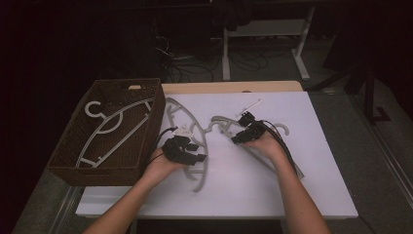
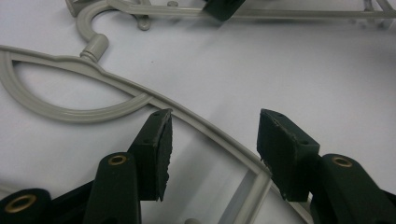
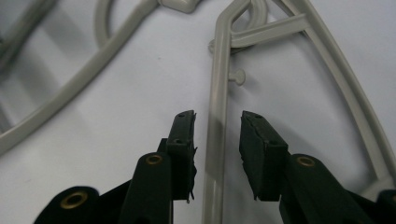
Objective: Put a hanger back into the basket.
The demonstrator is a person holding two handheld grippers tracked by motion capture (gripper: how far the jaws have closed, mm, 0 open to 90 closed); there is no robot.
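Note:
Two grey plastic hangers lie on the white table top. The left hanger (image 1: 204, 170) (image 2: 70, 112) curves from beside the basket toward the front. My left gripper (image 1: 197, 151) (image 2: 215, 149) is open and straddles this hanger's arm, its pads clear of the plastic. The right hanger (image 1: 221, 127) (image 3: 217, 93) lies at the middle of the table. My right gripper (image 1: 239, 129) (image 3: 217, 140) is open around its straight bar, with a small gap on each side. In the left gripper view the right hanger (image 2: 289, 14) runs along the top edge.
A dark wicker basket (image 1: 68, 146) stands at the table's left edge with a third grey hanger (image 1: 114, 124) inside. The white board (image 1: 292, 195) ends at the front and right. Table legs and cables lie on the dark floor behind.

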